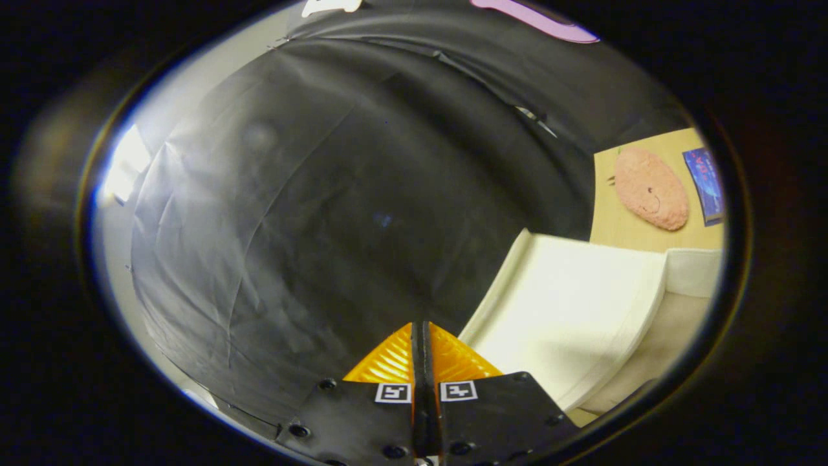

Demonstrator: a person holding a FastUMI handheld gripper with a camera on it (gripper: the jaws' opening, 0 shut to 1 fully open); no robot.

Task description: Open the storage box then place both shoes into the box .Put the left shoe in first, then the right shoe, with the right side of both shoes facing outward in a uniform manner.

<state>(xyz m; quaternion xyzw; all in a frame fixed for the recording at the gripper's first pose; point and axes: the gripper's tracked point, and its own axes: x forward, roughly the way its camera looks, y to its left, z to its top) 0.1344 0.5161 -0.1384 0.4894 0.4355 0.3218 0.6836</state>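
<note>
Box [569, 310] is lying to the right of the fingers and just beyond them, white, with a broad pale panel tilted up toward the camera; that panel is looking like the lid, though I cannot tell for certain whether it is lifted or lying flat. A paler wall of the box is showing beside it, further right. Behind the box, the desk [624, 230] is carrying a pink, oval, fuzzy thing [650, 188], possibly a slipper, and past it a dark blue card or booklet [705, 184]. I cannot tell a left shoe from a right one here.

The hand-held gripper [420, 336] is pointing at the black cloth wall, off to the left of the box, with its fingers pressed together and nothing between them. Being clenched and empty, it is probably either heading for the lid or moving between steps. Judging by this, no shoe is lying in the box yet, so most of the task is waiting.
</note>
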